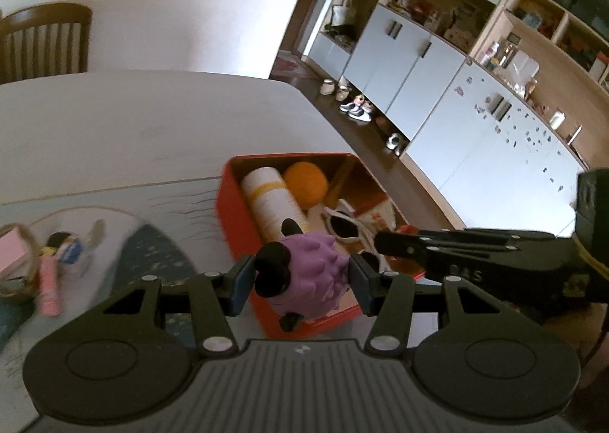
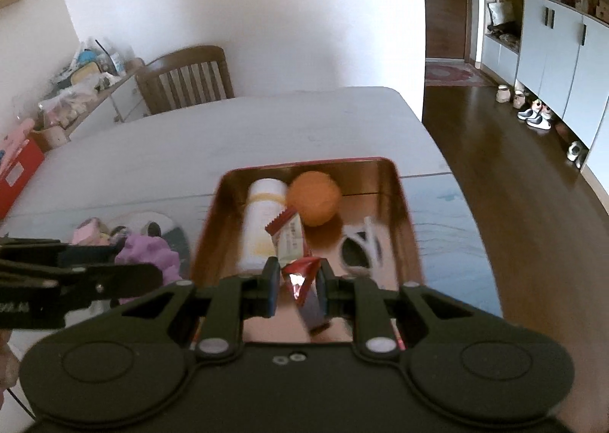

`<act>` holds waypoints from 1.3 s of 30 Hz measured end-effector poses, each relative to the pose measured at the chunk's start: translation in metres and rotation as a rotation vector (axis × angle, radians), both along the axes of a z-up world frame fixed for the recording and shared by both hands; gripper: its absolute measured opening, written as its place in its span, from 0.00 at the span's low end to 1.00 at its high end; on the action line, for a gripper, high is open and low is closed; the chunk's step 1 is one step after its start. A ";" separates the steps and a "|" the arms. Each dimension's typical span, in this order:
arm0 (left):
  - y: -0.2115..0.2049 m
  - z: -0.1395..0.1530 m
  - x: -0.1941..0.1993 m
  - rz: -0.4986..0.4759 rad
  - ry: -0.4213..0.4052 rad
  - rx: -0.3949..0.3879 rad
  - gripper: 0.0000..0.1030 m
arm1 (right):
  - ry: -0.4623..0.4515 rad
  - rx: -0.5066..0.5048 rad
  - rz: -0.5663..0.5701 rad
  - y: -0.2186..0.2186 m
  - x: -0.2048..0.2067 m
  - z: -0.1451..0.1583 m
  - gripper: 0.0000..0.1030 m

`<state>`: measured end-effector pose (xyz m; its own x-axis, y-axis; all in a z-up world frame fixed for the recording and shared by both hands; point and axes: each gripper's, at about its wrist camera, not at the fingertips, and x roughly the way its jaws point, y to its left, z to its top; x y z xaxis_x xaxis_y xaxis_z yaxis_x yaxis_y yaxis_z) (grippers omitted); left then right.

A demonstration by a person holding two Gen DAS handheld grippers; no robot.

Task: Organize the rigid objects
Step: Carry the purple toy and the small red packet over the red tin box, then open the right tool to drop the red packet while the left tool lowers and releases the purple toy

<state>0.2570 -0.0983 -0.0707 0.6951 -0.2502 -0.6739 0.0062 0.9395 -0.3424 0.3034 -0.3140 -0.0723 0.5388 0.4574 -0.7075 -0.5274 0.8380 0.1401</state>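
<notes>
A red tin box stands on the table. In it lie a white bottle with yellow bands, an orange ball, white sunglasses and a snack packet. My left gripper is shut on a purple spiky toy with black ears, held over the box's near left edge; the toy also shows in the right wrist view. My right gripper is shut on a red foil snack bar above the box's near end.
A wooden chair stands at the table's far side. On the mat left of the box lie a pink tube, small items and a basket. The table edge and dark wood floor are to the right, with cabinets beyond.
</notes>
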 end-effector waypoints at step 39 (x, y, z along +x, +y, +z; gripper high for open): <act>-0.063 -0.048 0.063 -0.046 0.194 0.147 0.52 | 0.101 -0.119 0.142 0.008 0.065 -0.036 0.24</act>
